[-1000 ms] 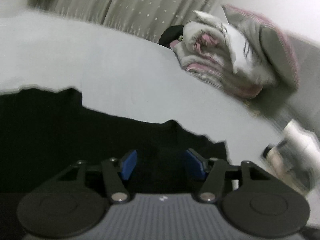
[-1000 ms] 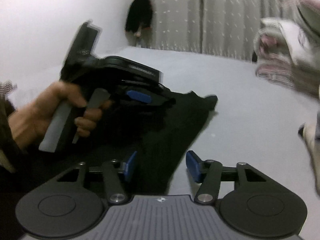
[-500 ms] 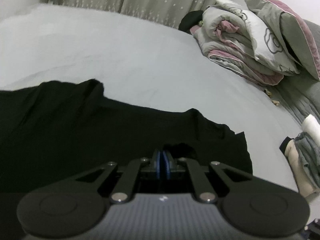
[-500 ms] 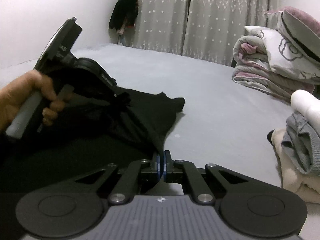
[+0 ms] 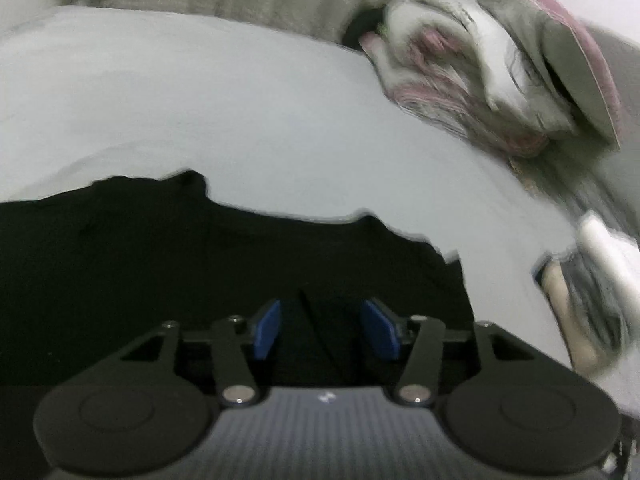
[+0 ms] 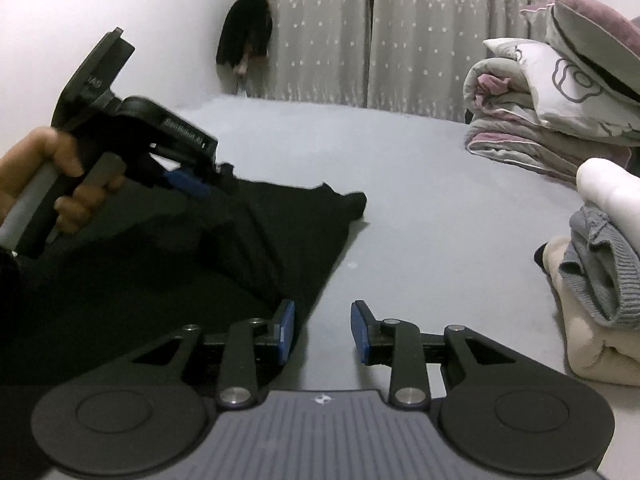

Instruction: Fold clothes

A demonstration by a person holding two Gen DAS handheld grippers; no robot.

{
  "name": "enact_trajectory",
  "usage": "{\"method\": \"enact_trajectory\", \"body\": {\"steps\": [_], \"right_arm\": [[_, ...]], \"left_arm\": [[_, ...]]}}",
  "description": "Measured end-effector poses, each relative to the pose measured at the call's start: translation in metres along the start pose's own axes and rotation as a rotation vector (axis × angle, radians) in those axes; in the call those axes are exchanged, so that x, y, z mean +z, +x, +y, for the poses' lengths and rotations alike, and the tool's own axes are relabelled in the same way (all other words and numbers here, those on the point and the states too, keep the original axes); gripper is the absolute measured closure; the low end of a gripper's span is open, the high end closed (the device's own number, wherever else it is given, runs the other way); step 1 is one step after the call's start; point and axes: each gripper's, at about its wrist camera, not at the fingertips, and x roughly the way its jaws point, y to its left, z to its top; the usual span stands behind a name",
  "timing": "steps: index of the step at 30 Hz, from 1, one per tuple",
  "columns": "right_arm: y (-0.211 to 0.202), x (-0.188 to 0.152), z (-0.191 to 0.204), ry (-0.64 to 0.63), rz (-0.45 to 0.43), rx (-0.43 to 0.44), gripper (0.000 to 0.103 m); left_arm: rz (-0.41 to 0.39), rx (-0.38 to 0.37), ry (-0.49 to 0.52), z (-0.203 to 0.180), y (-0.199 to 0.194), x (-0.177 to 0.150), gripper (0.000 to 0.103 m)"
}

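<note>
Close to us, our right gripper point(image 6: 322, 330) has its blue pads apart. They have just been opening, and nothing sits between them, only bare bed. Its left pad is right at the edge of the black shirt point(image 6: 224, 252).

Our left gripper point(image 5: 326, 330) also has its pads spread, and they too have just been opening. We see black cloth under and between them, but the pads do not press on it. From the right view we see this gripper point(image 6: 186, 182) held in a hand point(image 6: 52, 178) over the left part of the shirt.

A bit further out, the black shirt point(image 5: 200, 248) lies spread on the gray bed point(image 6: 420, 208), with one floppy corner pointing toward the middle. At our right, near the bed's edge, sits a pile of folded clothes point(image 6: 592, 280), cream, gray and white.

Further back we see rolled-up bedding and pillows point(image 6: 552, 92). Behind it all hangs a gray curtain point(image 6: 360, 32) with small white stars, and something dark hangs point(image 6: 244, 36) beside it.
</note>
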Motion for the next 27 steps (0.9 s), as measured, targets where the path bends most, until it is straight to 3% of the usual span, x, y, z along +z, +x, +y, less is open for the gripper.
{"method": "enact_trajectory", "body": {"steps": [4,10,12,14,17,23,27], "right_arm": [[0.0,0.002,0.003,0.004,-0.01,0.013,0.072],[0.005,0.001,0.016,-0.026,-0.019,0.05,0.072],[0.008,-0.001,0.02,-0.047,-0.007,0.054,0.072],[0.012,-0.002,0.021,-0.05,0.011,0.047,0.072],[0.013,-0.003,0.016,-0.022,0.015,0.038,0.072],[0.009,-0.003,0.01,0.008,0.002,0.021,0.072],[0.006,-0.005,0.005,0.016,0.006,0.012,0.072]], "left_arm": [[0.13,-0.067,0.07,-0.01,0.002,-0.007,0.054],[0.177,-0.169,0.121,-0.022,0.003,-0.017,0.058],[0.201,-0.189,0.157,-0.027,0.008,-0.022,0.067],[0.202,-0.163,0.207,-0.032,0.015,-0.03,0.086],[0.18,-0.145,0.229,-0.033,0.012,-0.032,0.096],[0.123,-0.159,0.268,-0.03,-0.014,-0.027,0.096],[0.148,-0.144,0.322,-0.027,-0.024,-0.03,0.094]]}}
